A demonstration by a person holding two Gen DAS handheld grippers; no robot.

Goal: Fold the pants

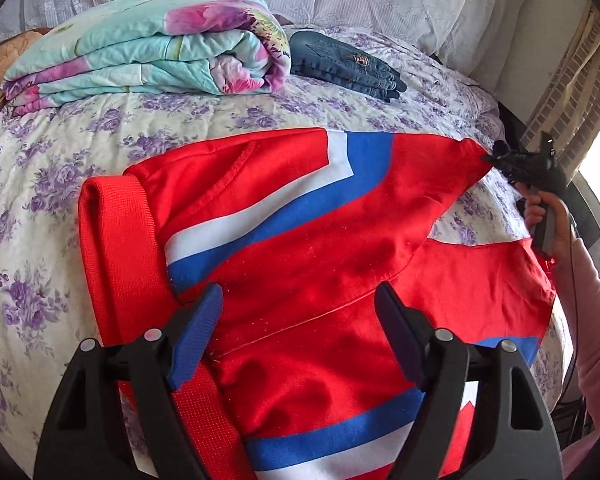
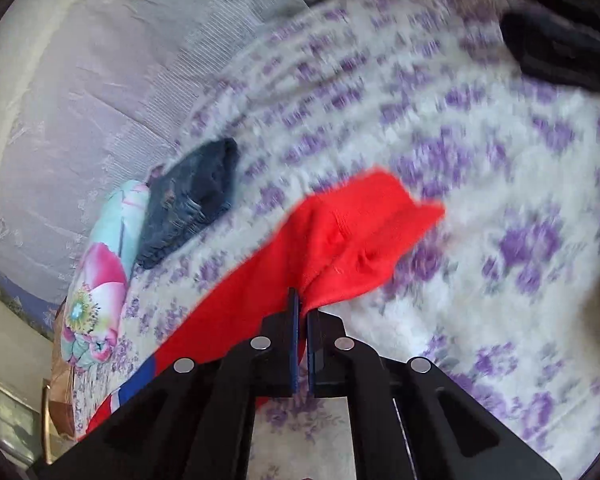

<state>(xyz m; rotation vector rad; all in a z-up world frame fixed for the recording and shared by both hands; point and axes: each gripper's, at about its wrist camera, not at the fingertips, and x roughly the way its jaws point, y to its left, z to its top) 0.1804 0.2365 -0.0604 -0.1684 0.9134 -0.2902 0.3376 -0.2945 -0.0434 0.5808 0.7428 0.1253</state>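
Red pants (image 1: 300,232) with blue and white stripes lie spread on the flowered bedspread (image 1: 60,168), their ribbed waistband (image 1: 120,248) at the left. My left gripper (image 1: 300,300) hovers open over the upper part of the pants, with cloth below its blue pads (image 1: 198,332) but nothing pinched. In the left wrist view my right gripper (image 1: 496,158) holds the far leg end at the right, lifted off the bed. Up close in the right wrist view, my right gripper (image 2: 302,304) is shut on the red cloth (image 2: 352,232), which bunches beyond the fingertips.
A folded floral quilt (image 1: 152,44) and folded dark jeans (image 1: 340,62) lie at the bed's far side by a lace curtain. A person's hand and pink sleeve (image 1: 596,320) are at the right edge. The right wrist view is motion-blurred.
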